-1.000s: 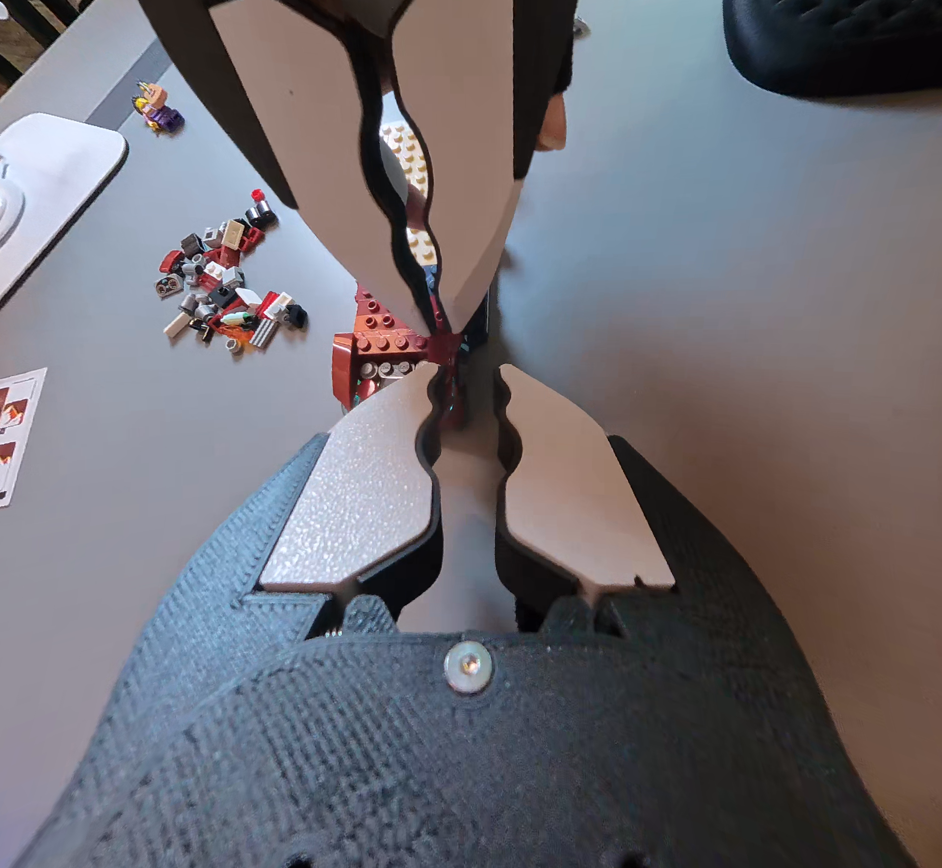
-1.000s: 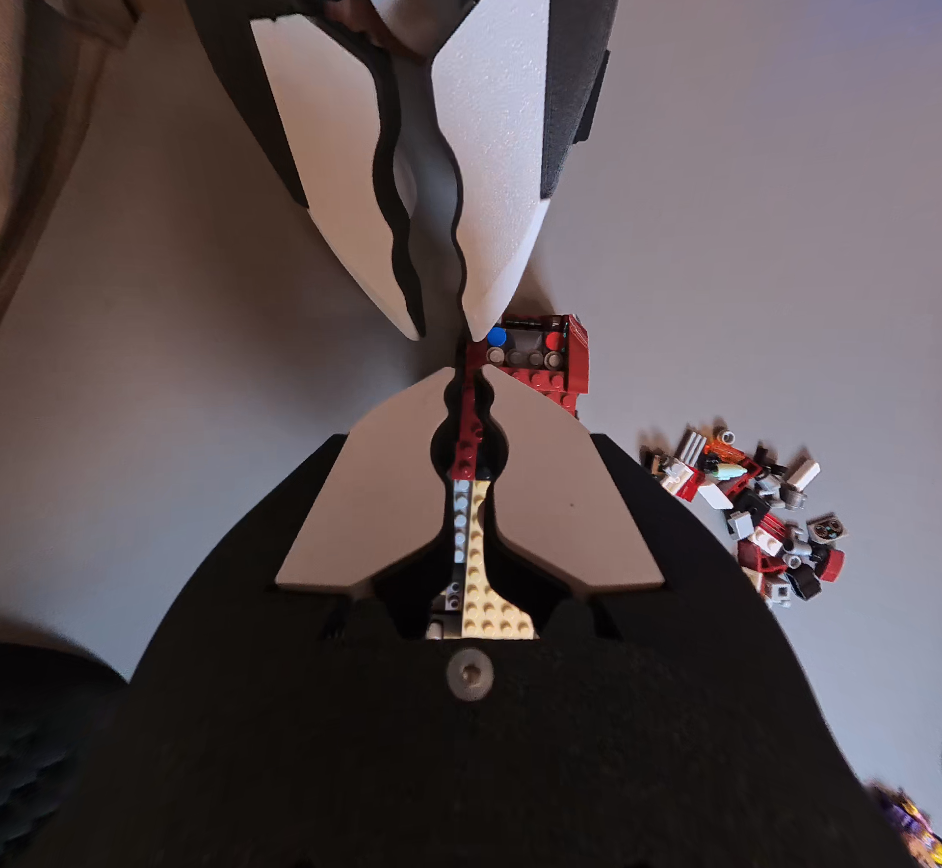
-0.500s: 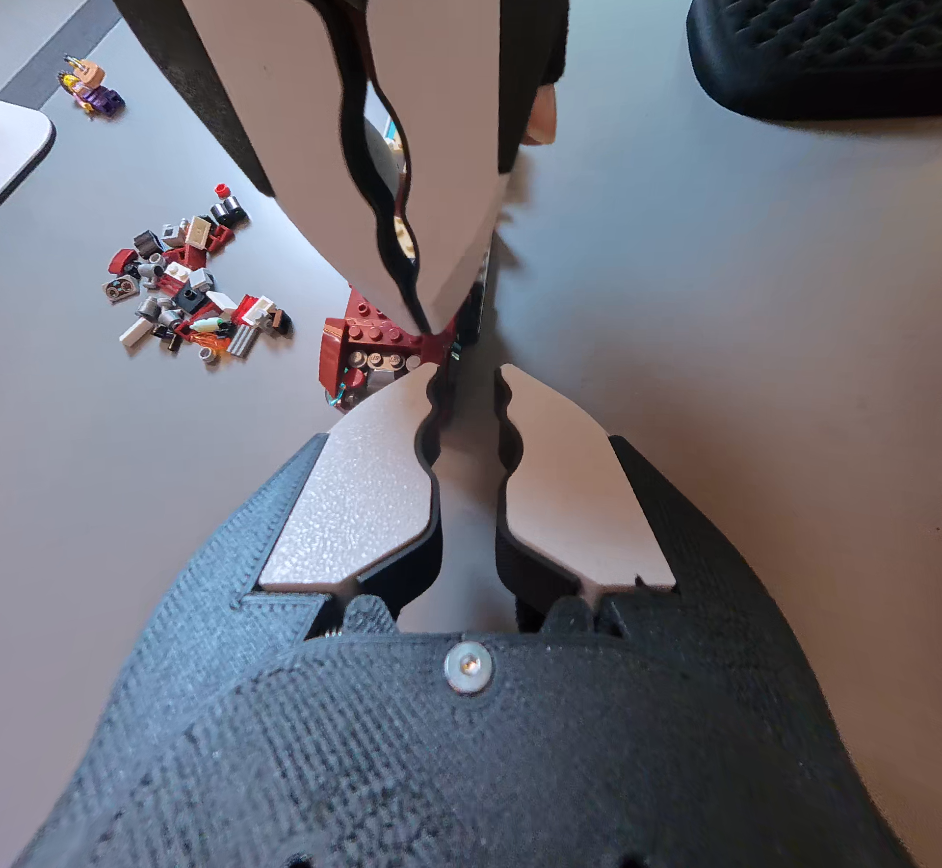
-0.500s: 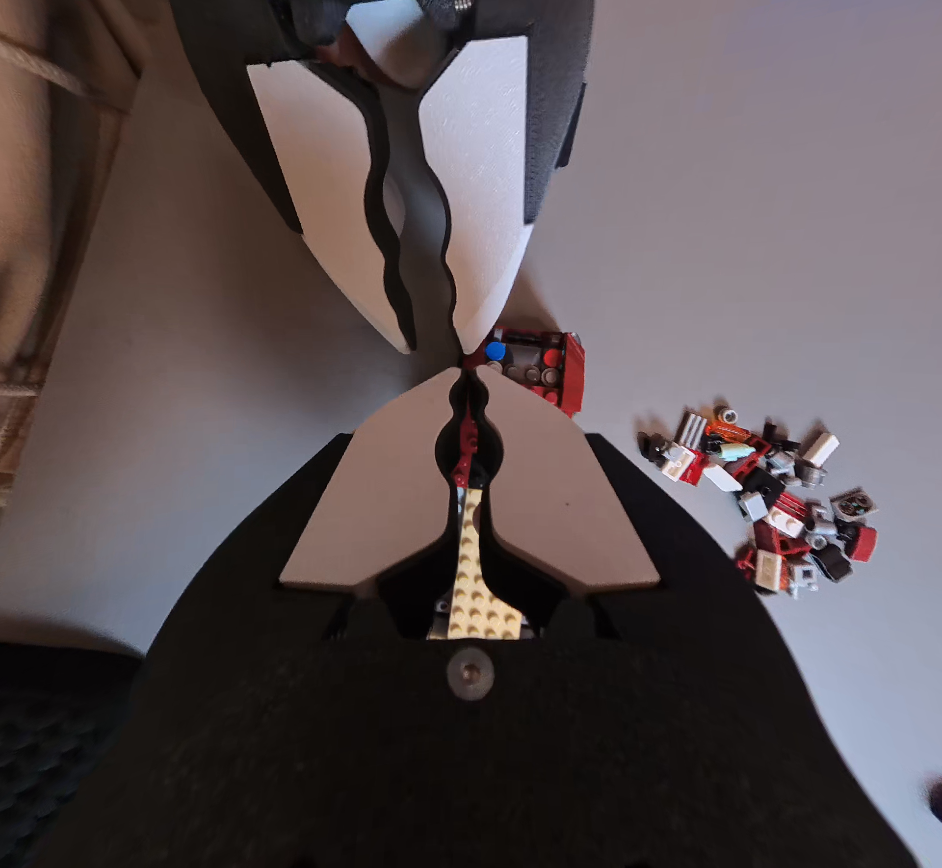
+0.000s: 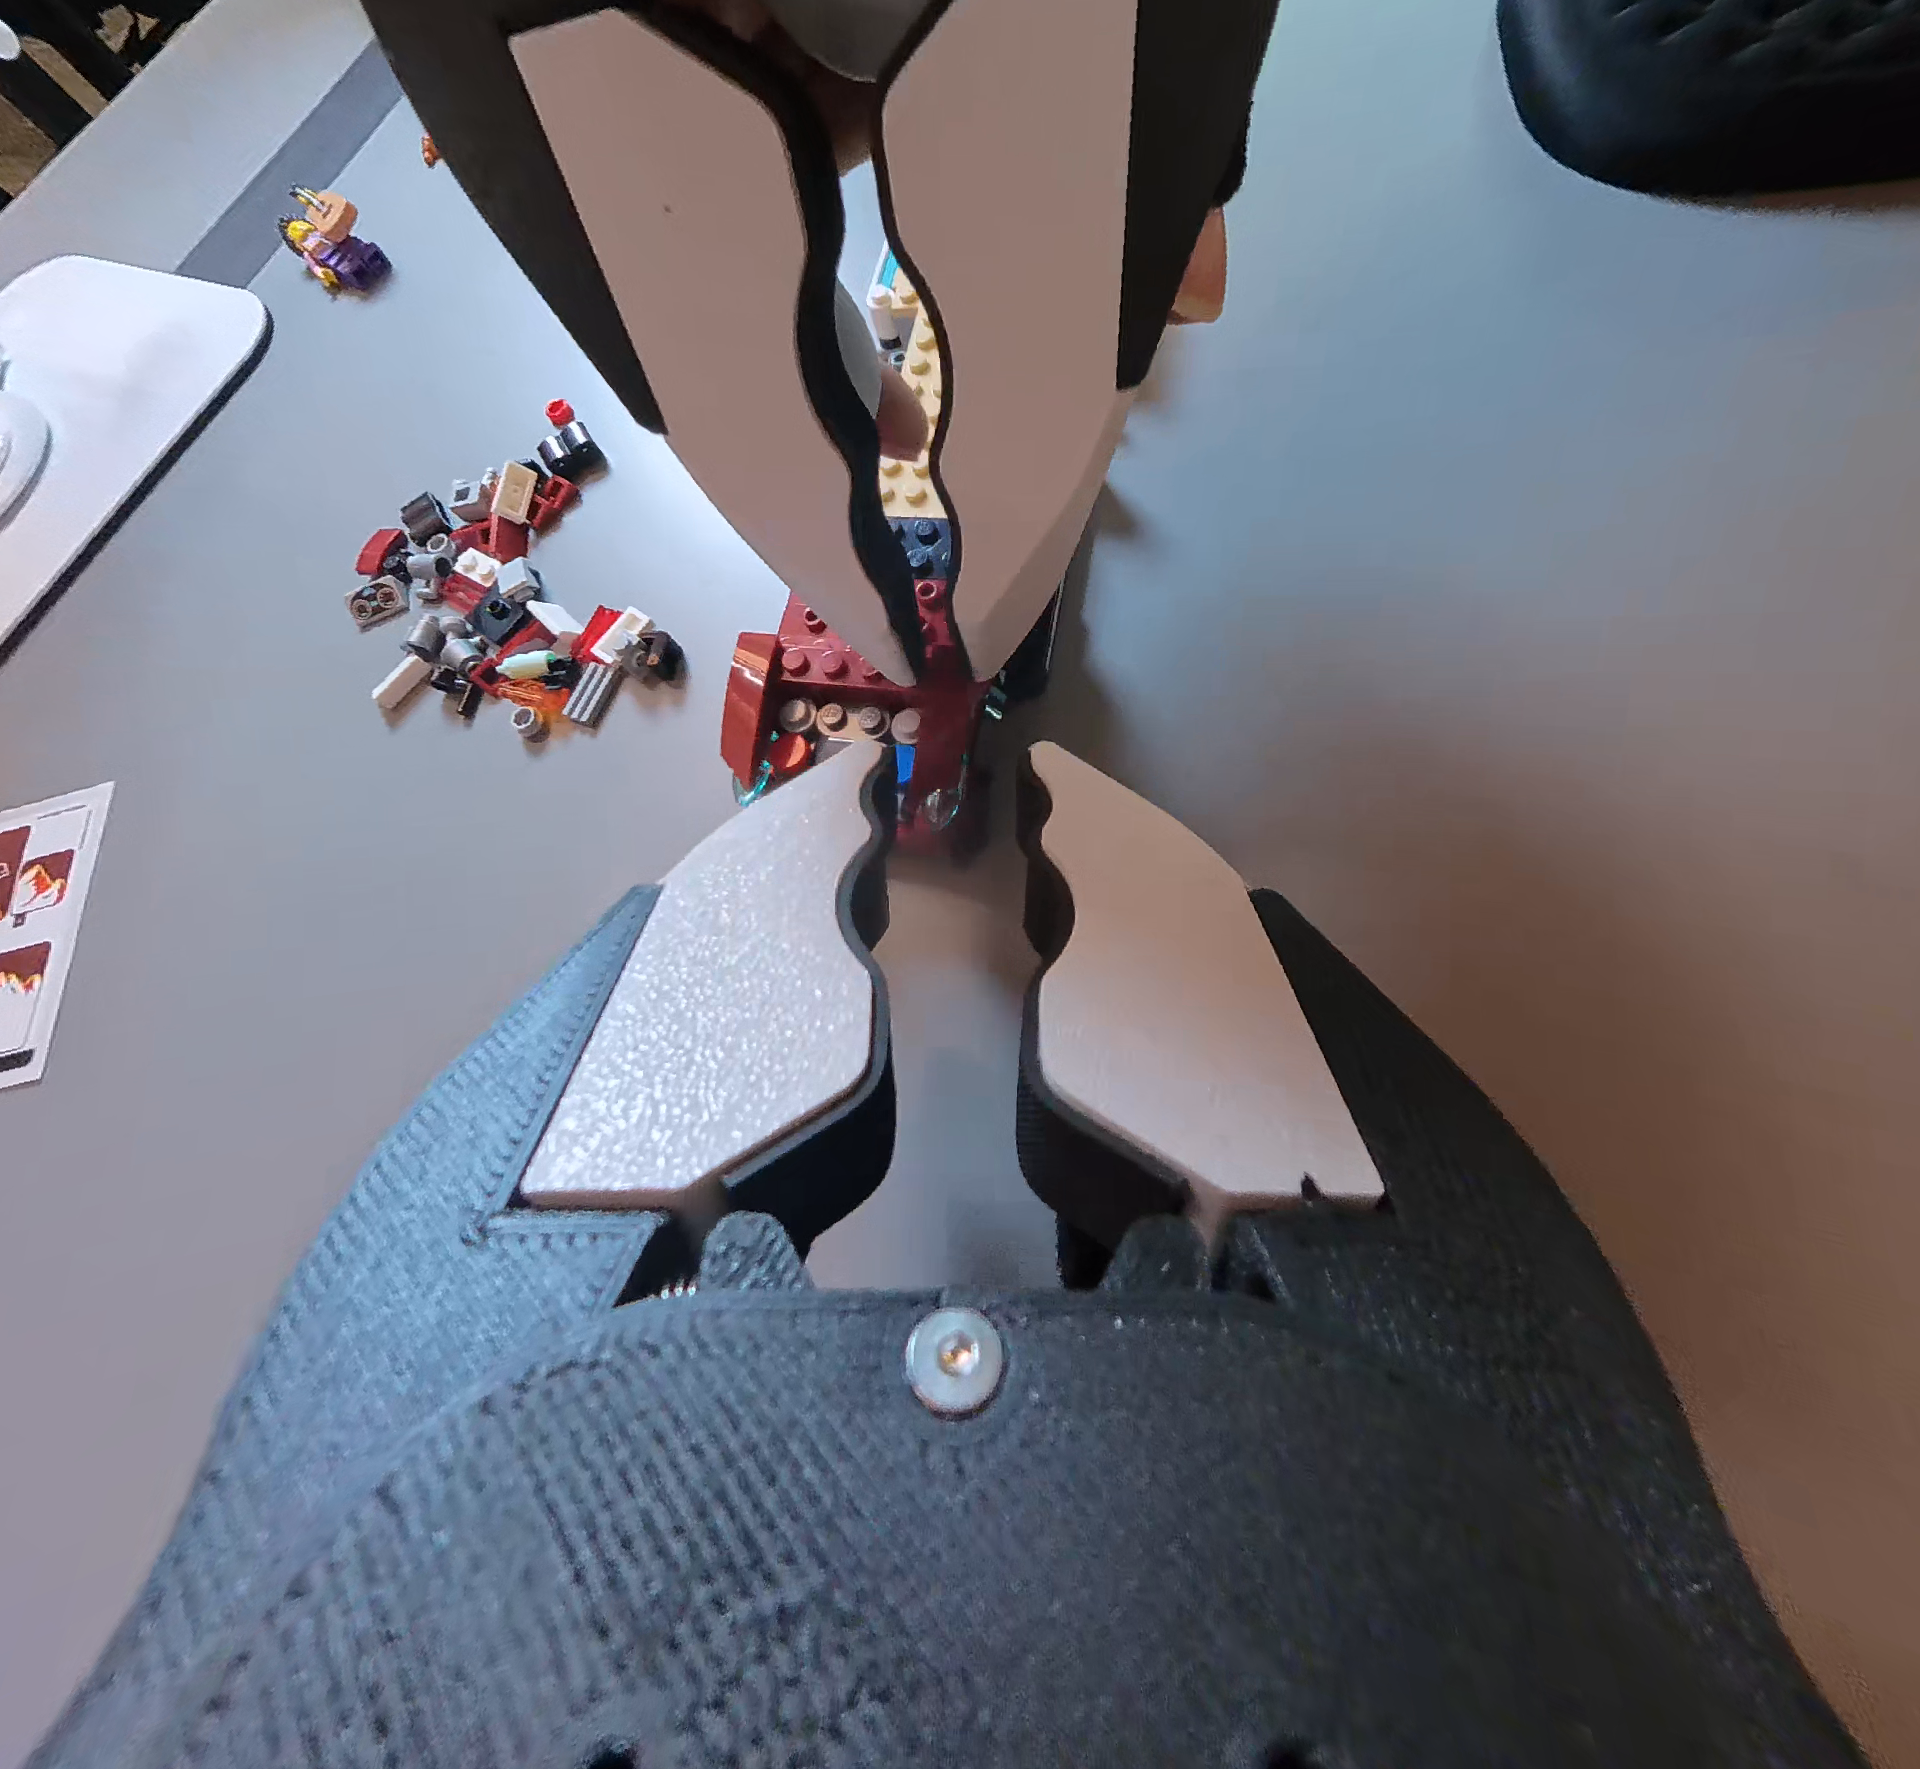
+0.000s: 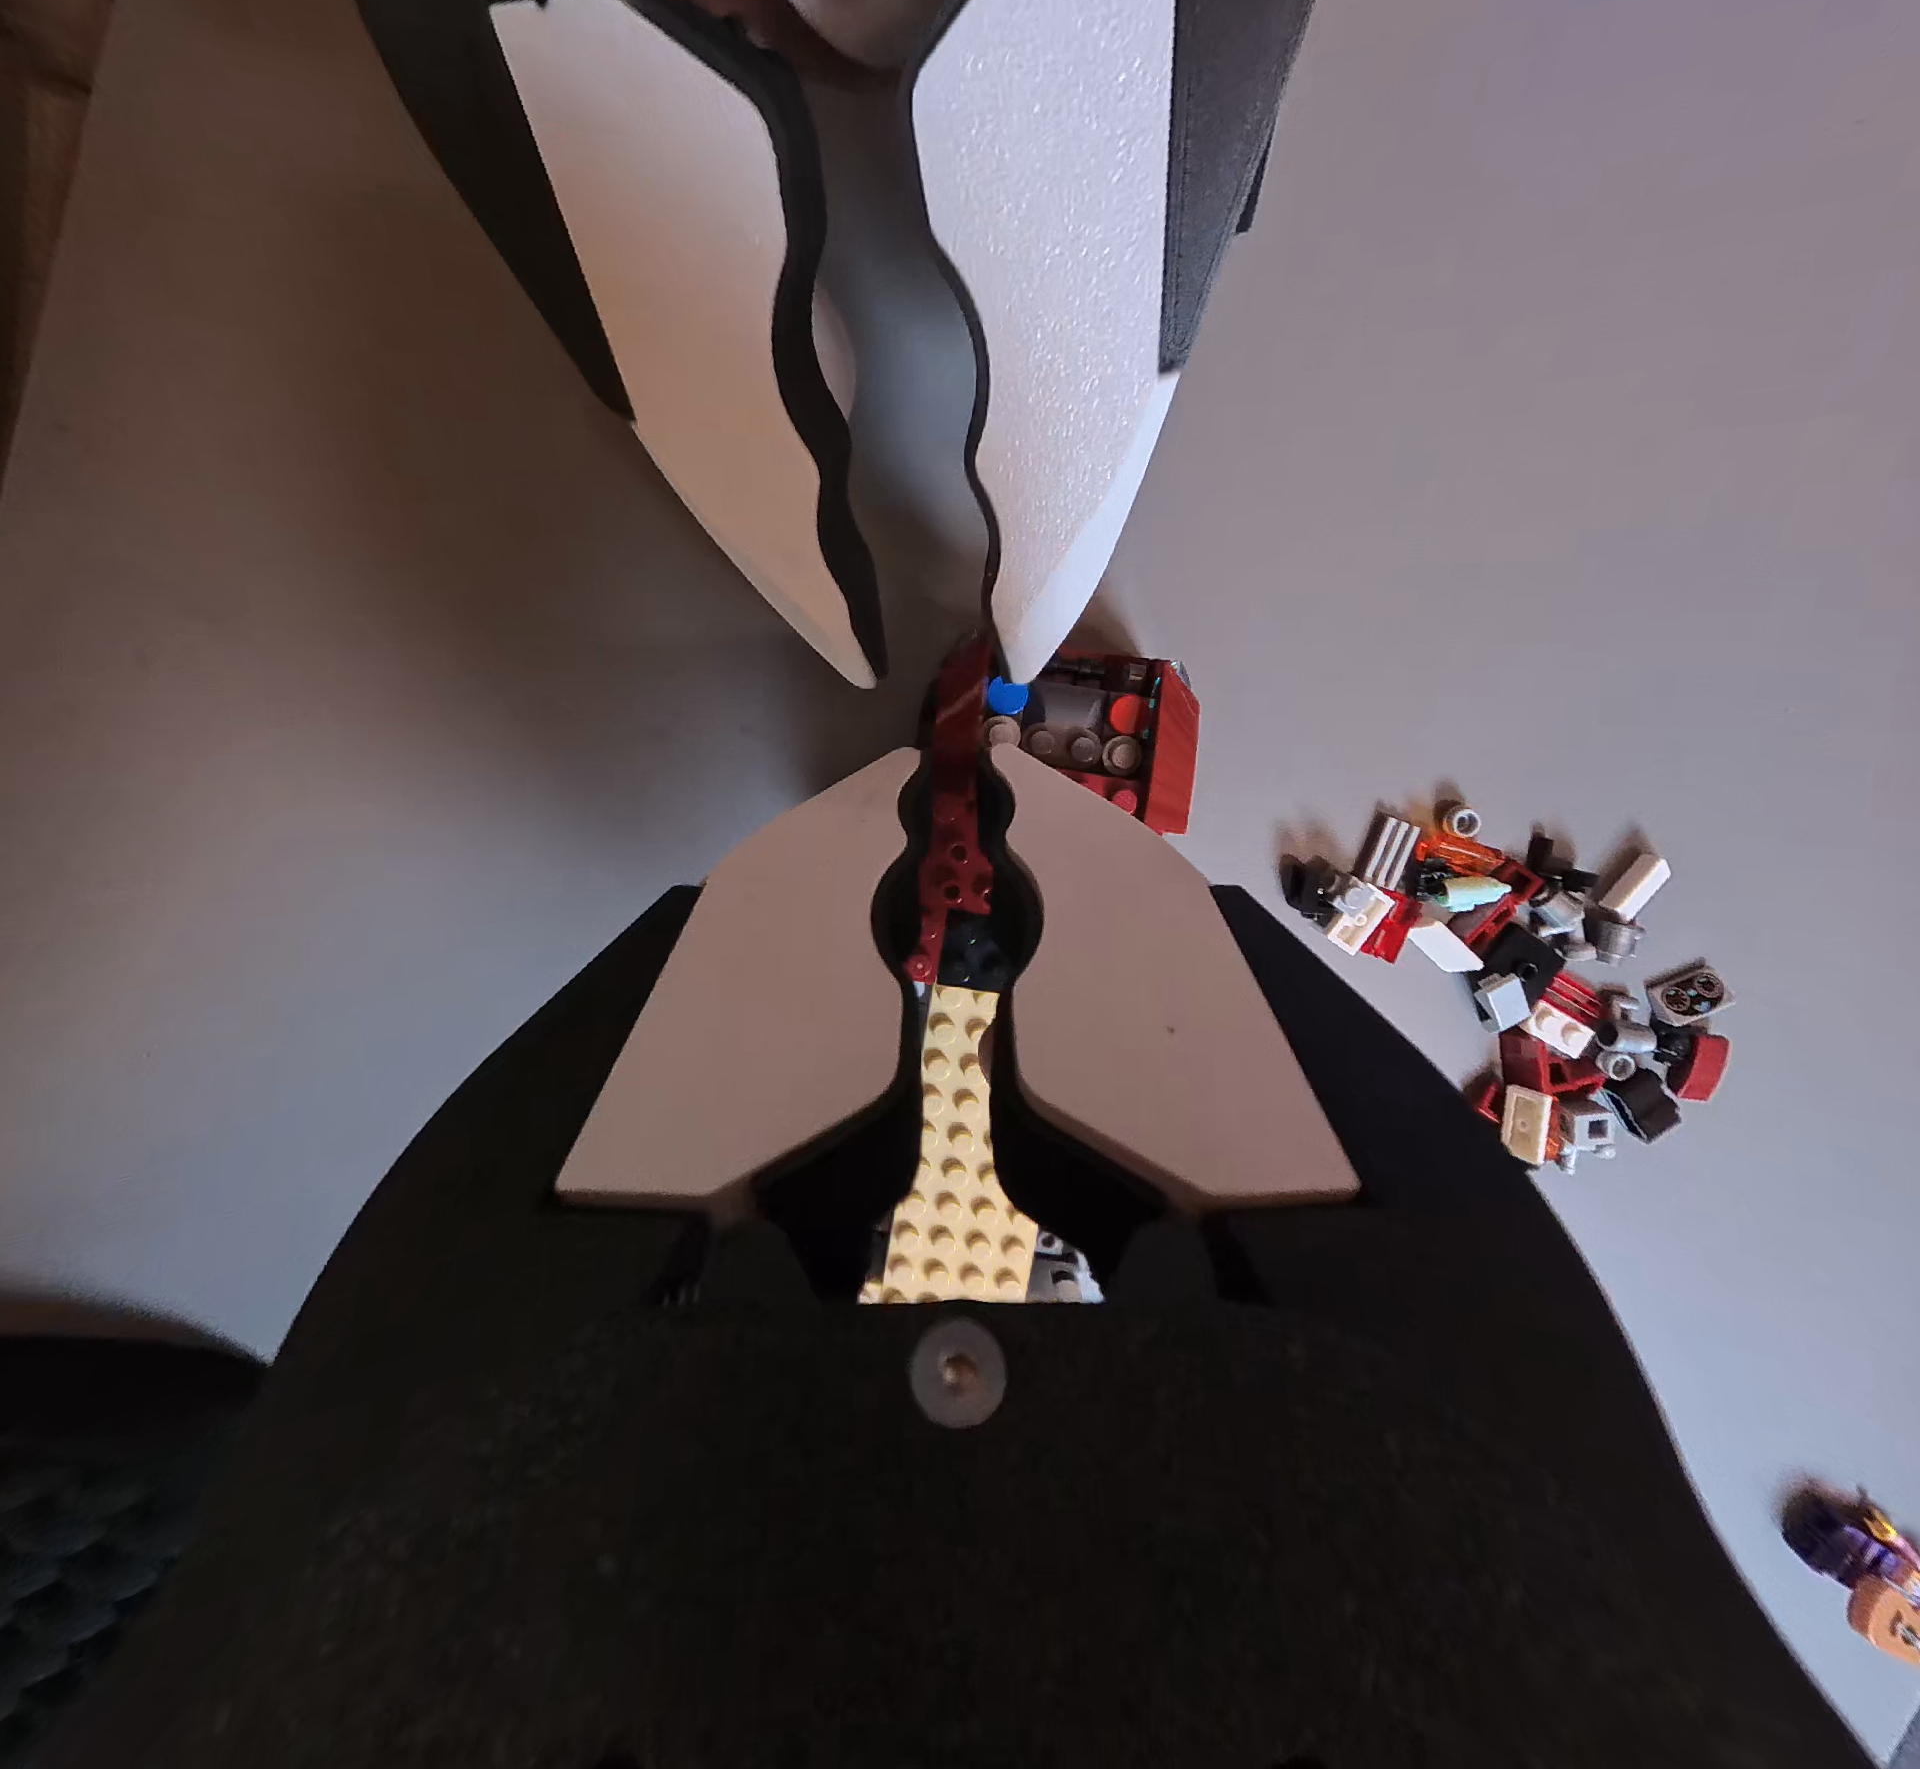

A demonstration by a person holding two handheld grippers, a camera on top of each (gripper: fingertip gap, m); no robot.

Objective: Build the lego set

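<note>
A small brick model point(image 5: 821, 680) with dark red walls, grey studs and a tan plate point(image 6: 956, 1148) sits low over the grey table point(image 5: 1455, 784). My right gripper point(image 6: 954, 755) is shut on the model's dark red plate edge; the tan plate runs back between its fingers. In the left wrist view it reaches in from the top point(image 5: 940, 670). My left gripper point(image 5: 956, 758) is open, its tips astride the model's dark red end wall. In the right wrist view point(image 6: 935, 675) one fingertip point(image 6: 1023, 649) touches the model by a blue stud and the other stands clear.
A pile of small loose bricks point(image 5: 499, 576) lies left of the model, also in the right wrist view point(image 6: 1507, 971). A purple minifigure point(image 5: 332, 249), a white flat base point(image 5: 104, 369), a printed sheet point(image 5: 42, 919) and a black mesh cushion point(image 5: 1714, 5) are around. Less than 4 cm separates the two grippers' tips.
My left gripper's fingers have spread a little around the model's end wall. The right gripper keeps its hold, and the model has tilted slightly so more of the tan plate shows.
</note>
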